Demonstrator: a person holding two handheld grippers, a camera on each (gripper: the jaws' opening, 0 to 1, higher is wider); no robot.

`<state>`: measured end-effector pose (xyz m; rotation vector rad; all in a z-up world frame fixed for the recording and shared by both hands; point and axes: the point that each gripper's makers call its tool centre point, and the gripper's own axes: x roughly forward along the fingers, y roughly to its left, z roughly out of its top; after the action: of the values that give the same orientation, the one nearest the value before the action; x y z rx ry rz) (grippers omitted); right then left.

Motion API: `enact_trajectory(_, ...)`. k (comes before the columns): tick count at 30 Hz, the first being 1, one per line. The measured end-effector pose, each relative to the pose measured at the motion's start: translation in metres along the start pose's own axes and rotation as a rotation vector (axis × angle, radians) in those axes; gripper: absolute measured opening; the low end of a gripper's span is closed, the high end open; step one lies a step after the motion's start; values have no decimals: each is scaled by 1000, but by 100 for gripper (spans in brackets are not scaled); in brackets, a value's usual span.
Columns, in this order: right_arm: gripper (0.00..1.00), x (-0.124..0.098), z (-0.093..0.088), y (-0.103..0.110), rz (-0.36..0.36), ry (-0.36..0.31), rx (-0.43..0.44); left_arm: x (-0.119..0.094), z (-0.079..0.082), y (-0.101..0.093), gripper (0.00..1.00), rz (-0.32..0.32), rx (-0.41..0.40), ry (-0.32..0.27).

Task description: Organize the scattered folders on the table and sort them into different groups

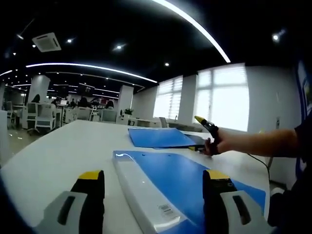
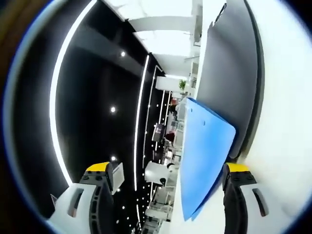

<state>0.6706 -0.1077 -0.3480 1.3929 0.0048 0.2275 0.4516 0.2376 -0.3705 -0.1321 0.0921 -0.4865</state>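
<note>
A blue folder [image 1: 185, 183] with a white spine lies on the white table [image 1: 58, 156], right ahead of my left gripper [image 1: 154, 176]. That gripper is open and its jaws straddle the spine end without touching it. Farther back lies a second blue folder [image 1: 161, 137] on something dark. A hand holds my right gripper [image 1: 202, 134] at that folder's right edge, one yellow tip above it. In the rolled right gripper view, this blue folder [image 2: 204, 156] reaches in between the jaws of the open right gripper [image 2: 167, 170], close to the right jaw, with a dark grey folder [image 2: 234, 73] behind it.
The person's forearm [image 1: 263, 144] reaches in from the right over the table. Office chairs and desks [image 1: 44, 114] stand beyond the table's far left edge. Bright windows [image 1: 219, 97] line the back wall.
</note>
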Motion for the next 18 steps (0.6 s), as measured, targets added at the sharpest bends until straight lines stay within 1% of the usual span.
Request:
enact_trajectory(1,88,3,2,0,2,-12,6,0,0,0,83,-1,0,1)
enact_trajectory(2,88,-1,-2,2,3,-20,1,0,0,0,83,-1,0,1)
enact_trajectory(3,87,0,-1,2,2,-28,2,0,0,-1,83,-3,0,3)
enact_trajectory(5,83,1,1,2,8,-47,14,0,-1,-1,83,-6,3,3)
enact_trajectory(7,73,3,3,1,21,-51,26,0,-1,-2,83,-7,4,3)
enact_trajectory(10,61,9,3,0,45,-17,27,1,0,-2,83,-10,4,2)
enact_trajectory(14,44,13,3,0,63,5,13,1,0,-3,83,-12,3,1)
enact_trajectory(16,37,13,3,-3,50,17,-12,1,0,-3,83,-13,3,1)
enact_trajectory(18,31,17,3,-9,21,34,-39,1,0,-3,83,-13,3,1)
